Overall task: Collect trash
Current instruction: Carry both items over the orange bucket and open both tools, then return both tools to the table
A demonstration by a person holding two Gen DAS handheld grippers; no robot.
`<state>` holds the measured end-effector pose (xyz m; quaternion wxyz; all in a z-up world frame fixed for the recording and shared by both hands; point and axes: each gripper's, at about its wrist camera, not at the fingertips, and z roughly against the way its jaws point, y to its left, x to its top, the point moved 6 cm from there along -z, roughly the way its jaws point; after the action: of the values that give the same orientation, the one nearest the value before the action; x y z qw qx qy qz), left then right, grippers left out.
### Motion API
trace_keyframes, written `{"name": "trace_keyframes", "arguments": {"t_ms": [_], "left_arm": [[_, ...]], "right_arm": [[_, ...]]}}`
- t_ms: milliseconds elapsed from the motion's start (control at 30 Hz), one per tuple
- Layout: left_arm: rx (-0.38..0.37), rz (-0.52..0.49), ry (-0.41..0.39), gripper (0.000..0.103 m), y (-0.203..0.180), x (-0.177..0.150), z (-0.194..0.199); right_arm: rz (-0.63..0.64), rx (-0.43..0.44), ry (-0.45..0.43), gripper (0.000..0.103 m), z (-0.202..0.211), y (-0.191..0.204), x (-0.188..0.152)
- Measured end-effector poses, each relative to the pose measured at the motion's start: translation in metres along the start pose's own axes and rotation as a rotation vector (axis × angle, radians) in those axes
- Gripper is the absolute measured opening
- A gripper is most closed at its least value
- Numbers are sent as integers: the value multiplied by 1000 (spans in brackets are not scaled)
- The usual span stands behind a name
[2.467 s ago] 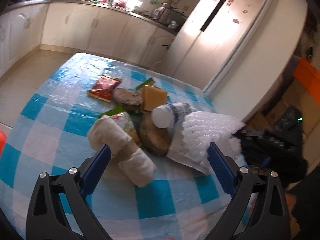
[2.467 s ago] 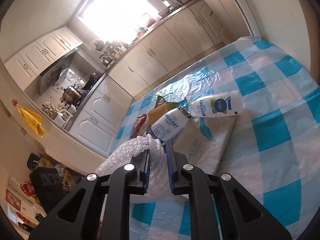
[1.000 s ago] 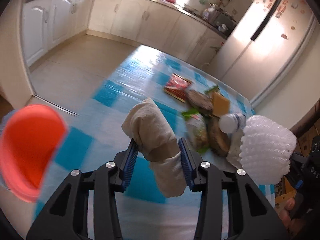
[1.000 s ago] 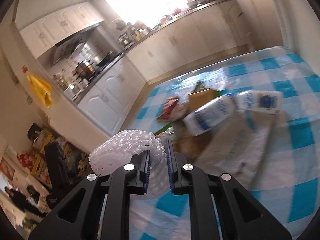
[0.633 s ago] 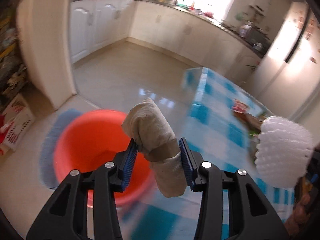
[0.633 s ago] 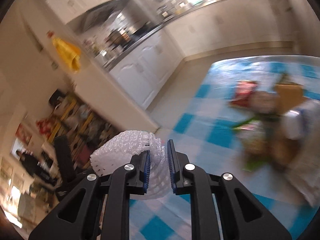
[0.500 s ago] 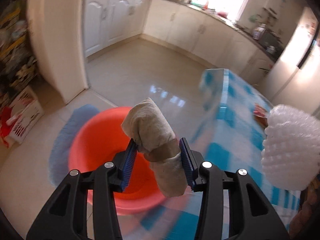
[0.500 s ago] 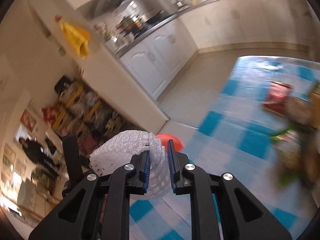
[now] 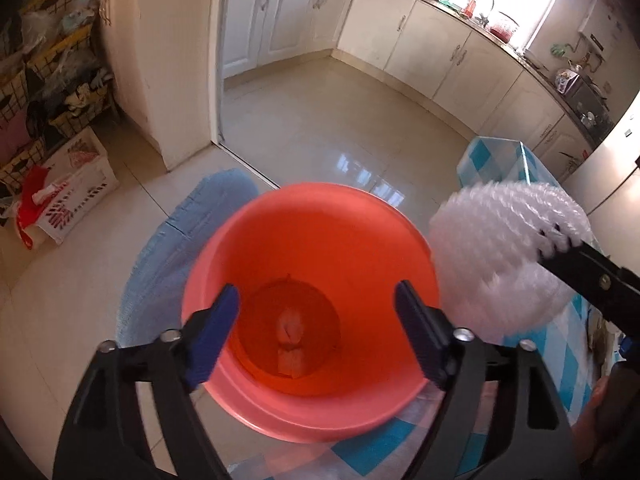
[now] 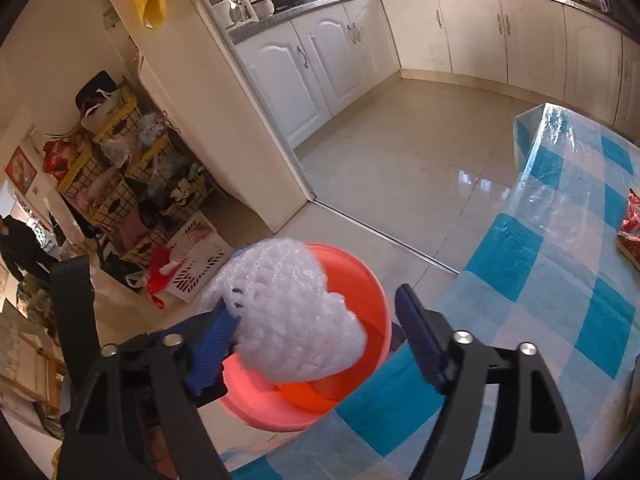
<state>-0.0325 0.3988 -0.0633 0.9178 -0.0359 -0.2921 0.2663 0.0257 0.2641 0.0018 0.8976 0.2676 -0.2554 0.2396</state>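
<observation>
An orange bucket stands on the floor beside the table. My left gripper hangs over its mouth with jaws opening and nothing between them. A beige rolled rag lies on the bucket's bottom. In the right wrist view my right gripper is over the bucket's rim, its jaws opening. The white foam net sits loose between them, leaning on the left pad only. The left wrist view shows the foam net at the bucket's right edge.
A blue mat lies under the bucket. The table's blue-checked cloth fills the right, with a red snack packet on it. A white basket and cluttered shelves stand left. White kitchen cabinets line the far walls.
Both grippers swung from the table to above the orange bucket and opened. The beige roll left the left jaws and now lies in the bucket. The foam net is loose.
</observation>
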Motion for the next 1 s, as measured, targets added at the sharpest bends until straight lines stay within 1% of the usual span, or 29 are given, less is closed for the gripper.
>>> {"name": "trace_keyframes", "arguments": {"t_ms": [167,233,300,400,467,567,667,700,800,867,933,1000], "left_arm": [[5,36,-24,83,9,3,5],[6,45,-33,83,14,2,10],[-8,48,-52,83,19,3,17],[4,56,-75,83,27,4,27],[7,63,-85,83,32,5,32],[14,82,-90,83,40,5,37],[5,76,-97,83,37,3,42],[5,69,-101,83,34,2,44],[-13,10,-121,83,12,0,51],[-27,-51,-136,84,-9,-2,56],[-45,-114,-157,89,-30,-4,63],[-63,-204,-189,91,-60,-9,73]], "right_arm": [[-11,29,19,80,-5,1,-2],[-9,19,22,89,-6,0,-1],[-5,-16,38,89,-9,-2,-1],[-19,10,58,89,-11,-1,0],[-35,14,46,89,-9,0,3],[-24,11,42,89,-6,1,4],[-61,21,2,89,12,-7,3],[-70,22,-6,89,16,-9,1],[-88,-20,-39,89,40,-25,-9],[-102,-53,-62,89,58,-37,-20],[-116,-99,-88,89,78,-50,-31],[-133,-146,-130,89,103,-65,-43]]}}
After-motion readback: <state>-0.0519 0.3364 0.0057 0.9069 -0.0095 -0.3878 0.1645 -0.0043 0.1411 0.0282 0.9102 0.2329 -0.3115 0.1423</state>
